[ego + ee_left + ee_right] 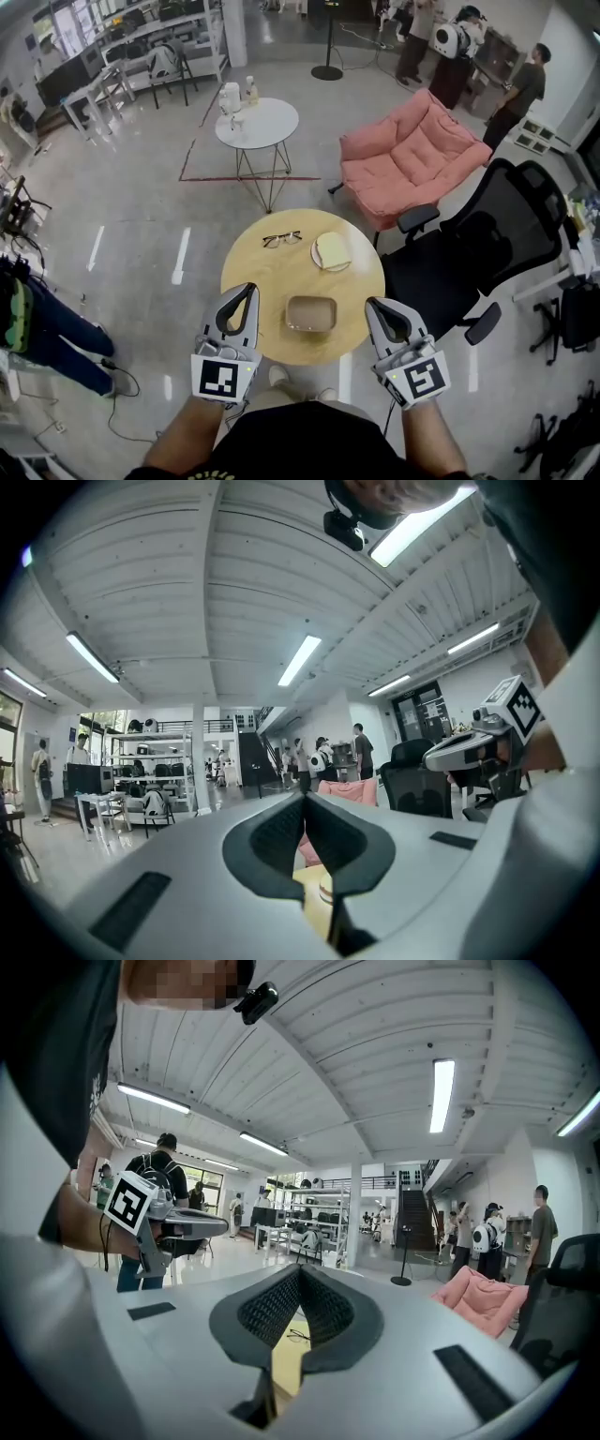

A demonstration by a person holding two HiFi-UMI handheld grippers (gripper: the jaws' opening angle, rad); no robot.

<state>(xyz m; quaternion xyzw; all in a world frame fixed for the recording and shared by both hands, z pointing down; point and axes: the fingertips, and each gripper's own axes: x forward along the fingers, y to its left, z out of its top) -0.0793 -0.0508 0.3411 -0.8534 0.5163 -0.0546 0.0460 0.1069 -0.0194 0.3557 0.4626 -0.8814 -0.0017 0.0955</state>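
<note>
In the head view, a round table (272,281) with a smooth, light wood top stands just ahead of the person. A shallow tan box (311,314) with rounded corners lies open near its front edge, between the two grippers and touching neither. The left gripper (250,289) hovers at the table's left front rim and the right gripper (371,304) at the right front rim, both of glossy white plastic with dark ribbed pads. Thin-framed eyeglasses (281,240) and a round cream dish (331,251) lie toward the far edge, well apart from the box, with bare wood between them. A black mesh office chair (487,244) crowds the table's right side and a soft pink sofa (412,155) sits beyond it. To the left is open polished floor. In the left gripper view, the jaws meet at their tips with nothing between them, and a strip of wood and the dish's rim show below. In the right gripper view, the jaws likewise press together empty, with the eyeglasses visible under them.
</note>
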